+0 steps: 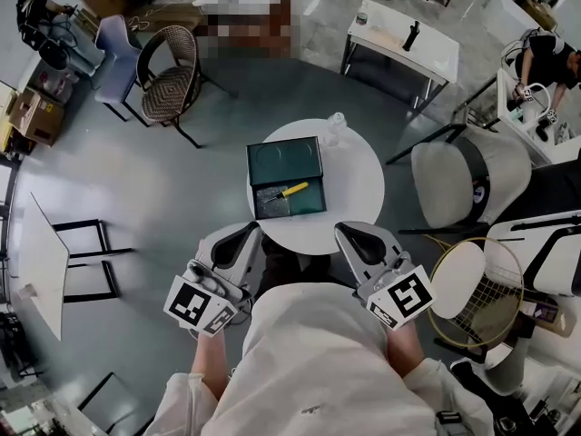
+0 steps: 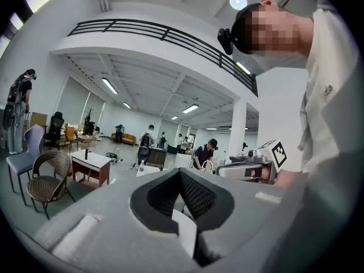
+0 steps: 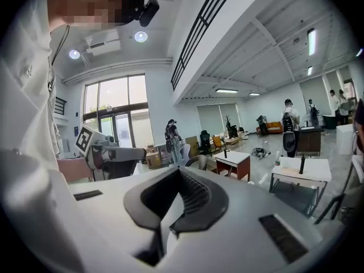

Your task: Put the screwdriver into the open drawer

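Tongs in both my hands are idle: my left tongs [image 2: 181, 173] and my right tongs [image 3: 181, 170] each have their jaws pressed together with nothing between them. I hold both low by my body, at the near edge of the table.

The yellow-handled screwdriver [image 1: 292, 190] lies slanted inside the open grey drawer [image 1: 313, 209], its handle toward the far right and its shaft pointing near left. That drawer is pulled out toward me from the dark green box [image 1: 284, 160], which sits on the left part of the small round white table [image 1: 359, 184].

As I read it, the placing step is done, since the tool rests in the drawer and neither pair holds it. The next move calls for little: I should keep both tongs away from the drawer's front so nothing knocks it.
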Available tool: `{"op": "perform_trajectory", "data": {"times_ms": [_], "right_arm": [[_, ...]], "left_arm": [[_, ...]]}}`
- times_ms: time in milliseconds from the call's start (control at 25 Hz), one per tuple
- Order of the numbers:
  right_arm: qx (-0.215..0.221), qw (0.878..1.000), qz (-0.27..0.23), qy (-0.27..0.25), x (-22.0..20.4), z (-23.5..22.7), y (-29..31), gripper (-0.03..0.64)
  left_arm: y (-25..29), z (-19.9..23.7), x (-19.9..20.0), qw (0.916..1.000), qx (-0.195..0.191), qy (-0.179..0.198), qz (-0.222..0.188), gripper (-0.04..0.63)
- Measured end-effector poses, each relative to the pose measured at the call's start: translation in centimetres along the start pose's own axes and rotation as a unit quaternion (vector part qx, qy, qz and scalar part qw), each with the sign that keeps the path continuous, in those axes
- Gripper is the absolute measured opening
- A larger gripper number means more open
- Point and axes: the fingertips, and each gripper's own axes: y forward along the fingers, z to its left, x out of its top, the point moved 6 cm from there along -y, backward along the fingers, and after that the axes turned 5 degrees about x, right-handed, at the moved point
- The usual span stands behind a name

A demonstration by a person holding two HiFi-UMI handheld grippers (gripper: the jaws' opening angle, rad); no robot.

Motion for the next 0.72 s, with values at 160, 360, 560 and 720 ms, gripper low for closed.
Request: {"op": "perform_trajectory", "data": {"times_ms": [160, 360, 560, 720], "right_arm": [[-0.009, 1.0, -0.001, 0.005, -0.4, -0.2, -0.8, 0.006], [-0.021, 1.0, 0.002, 0.007, -0.7, -0.4, -1.8, 0.006], [-0.027, 1.0, 0.003, 0.007, -0.9, -0.7, -2.2, 0.006], [-0.028, 1.0, 0.001, 0.008, -1.0, -0.9, -2.1, 0.006]], "left_arm": [[0.6, -0.9, -0.5, 0.9999, -0.012, -0.002, 0.005, 0.011], [1.0, -1.4, -0.7, 0.9999, -0.012, 0.005, 0.006, 0.011], [1.3, -1.4, -0.9, 0.9998, -0.015, 0.004, 0.009, 0.011], [1.4, -1.4, -1.0, 0.9998, -0.015, 0.005, 0.015, 0.011]]}}
